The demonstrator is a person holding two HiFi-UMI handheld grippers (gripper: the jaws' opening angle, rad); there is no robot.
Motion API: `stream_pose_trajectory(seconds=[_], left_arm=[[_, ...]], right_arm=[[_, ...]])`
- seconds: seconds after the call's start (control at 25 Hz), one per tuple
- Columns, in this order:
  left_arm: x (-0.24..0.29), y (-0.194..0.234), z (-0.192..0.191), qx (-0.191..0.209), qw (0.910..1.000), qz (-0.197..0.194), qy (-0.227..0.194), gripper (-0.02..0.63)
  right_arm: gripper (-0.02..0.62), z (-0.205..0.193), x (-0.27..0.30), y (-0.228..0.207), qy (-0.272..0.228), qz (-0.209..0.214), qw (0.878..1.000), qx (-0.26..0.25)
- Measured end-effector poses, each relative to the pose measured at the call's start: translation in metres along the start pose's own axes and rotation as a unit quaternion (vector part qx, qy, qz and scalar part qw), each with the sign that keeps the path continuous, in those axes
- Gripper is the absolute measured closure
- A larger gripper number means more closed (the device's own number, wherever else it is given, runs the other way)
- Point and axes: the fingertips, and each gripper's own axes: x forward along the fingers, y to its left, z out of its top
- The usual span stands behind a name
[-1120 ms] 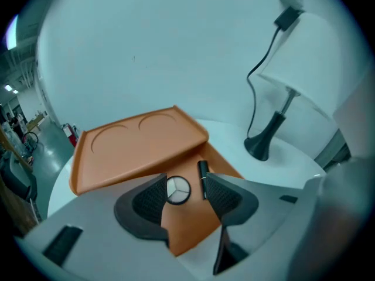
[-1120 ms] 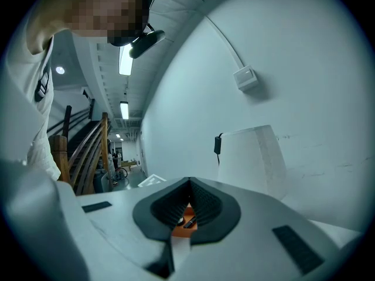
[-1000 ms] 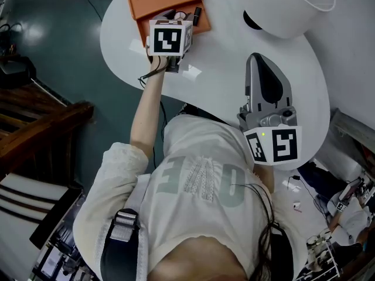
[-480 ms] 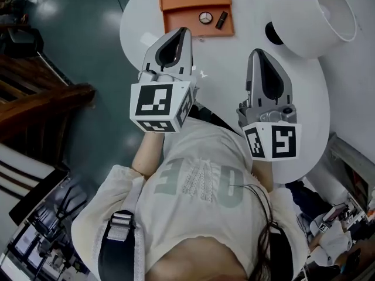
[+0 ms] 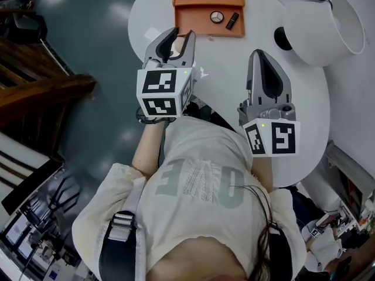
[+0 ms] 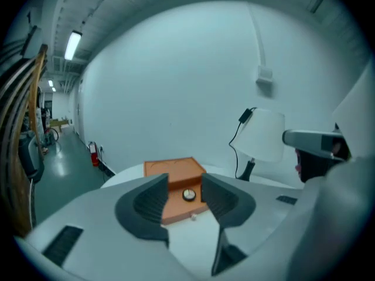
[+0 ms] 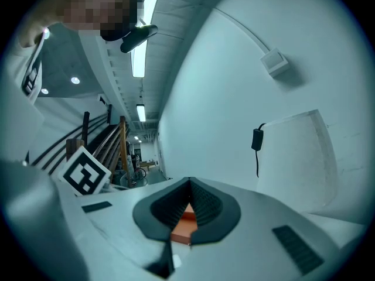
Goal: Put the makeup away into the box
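The orange makeup box (image 5: 208,7) lies open at the far edge of the white round table (image 5: 234,92). In its tray rest a round compact (image 5: 217,17) and a dark lipstick (image 5: 232,20). My left gripper (image 5: 174,37) hovers above the table short of the box, its jaws opening with nothing between them. In the left gripper view the box (image 6: 174,174) and the compact (image 6: 188,195) show through the gap of the left gripper (image 6: 184,180). My right gripper (image 5: 263,54) is shut and empty over the table's middle. In its own view the right gripper (image 7: 189,183) has its tips together.
A white lamp (image 5: 319,22) on a dark base (image 5: 283,38) stands at the table's far right. A small white scrap (image 5: 202,73) lies on the table near the left gripper. Wooden stairs (image 5: 35,92) stand on the floor to the left.
The left gripper has drawn back from the box toward me and risen. Its jaws looked shut half a second ago and now stand apart. The right gripper has barely shifted.
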Motion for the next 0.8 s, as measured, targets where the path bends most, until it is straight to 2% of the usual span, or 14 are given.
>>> stream_pose_trajectory(seconds=[0.04,0.12,0.32,0.4,0.56,0.8], left_arm=[[0.008,0.005,-0.018,-0.012,0.9996,-0.001,0.024,0.404],[0.025,0.018,-0.057,-0.039,0.9968,0.01,0.069,0.374],[0.056,0.051,-0.14,-0.09,0.9829,0.066,0.147,0.371],[0.065,0.06,-0.16,-0.092,0.9784,0.082,0.166,0.371],[0.079,0.07,-0.181,-0.079,0.9759,0.097,0.179,0.371],[0.09,0.071,-0.189,-0.067,0.9749,0.086,0.194,0.371]], right_arm=[[0.591,-0.003,0.0,0.001,0.004,0.001,1.0,0.001],[0.591,-0.008,0.001,0.003,0.013,0.002,1.0,0.001],[0.591,-0.018,0.002,0.005,0.03,0.005,1.0,-0.007],[0.591,-0.022,0.002,0.006,0.038,0.004,0.999,-0.008],[0.591,-0.028,0.003,0.01,0.05,0.008,0.999,-0.015],[0.591,-0.03,0.005,0.015,0.055,0.013,0.998,-0.022]])
